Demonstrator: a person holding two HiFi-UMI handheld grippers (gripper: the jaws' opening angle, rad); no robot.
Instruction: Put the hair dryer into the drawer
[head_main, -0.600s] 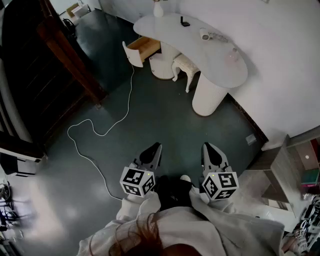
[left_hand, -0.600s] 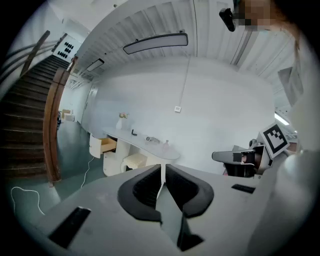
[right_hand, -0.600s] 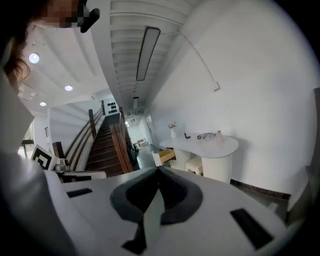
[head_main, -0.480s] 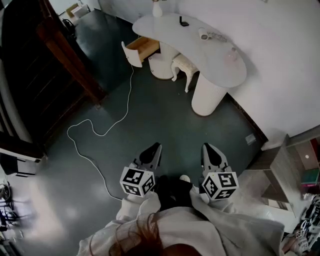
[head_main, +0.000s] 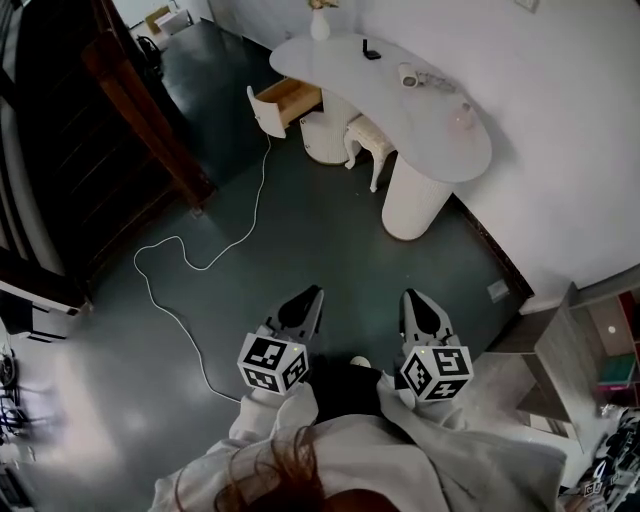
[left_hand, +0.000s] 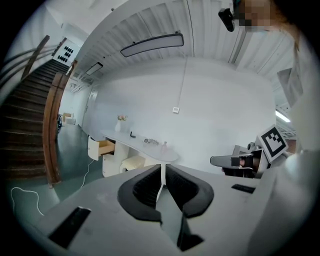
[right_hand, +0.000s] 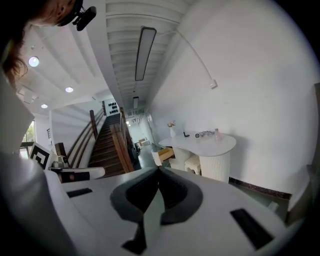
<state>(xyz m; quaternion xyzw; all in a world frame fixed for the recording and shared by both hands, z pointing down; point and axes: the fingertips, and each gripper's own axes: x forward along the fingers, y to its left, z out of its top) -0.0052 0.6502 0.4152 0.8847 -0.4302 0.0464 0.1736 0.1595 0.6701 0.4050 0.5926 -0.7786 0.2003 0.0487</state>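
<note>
Presently the approach is judged in hand: the small white hair dryer (head_main: 408, 73) is seen on the curved white tabletop (head_main: 440, 145), well ahead, with the open wood-lined drawer (head_main: 290, 96) beneath its far end. Left gripper (head_main: 310, 293) and right gripper (head_main: 412, 297) are held pressed together, empty; walking closer is called for next.

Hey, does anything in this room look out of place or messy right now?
A white cable snakes loose across the floor from beside the desk; it looks like a trip hazard. The drawer stands pulled open, which suits the task. Nothing else stands out.
</note>
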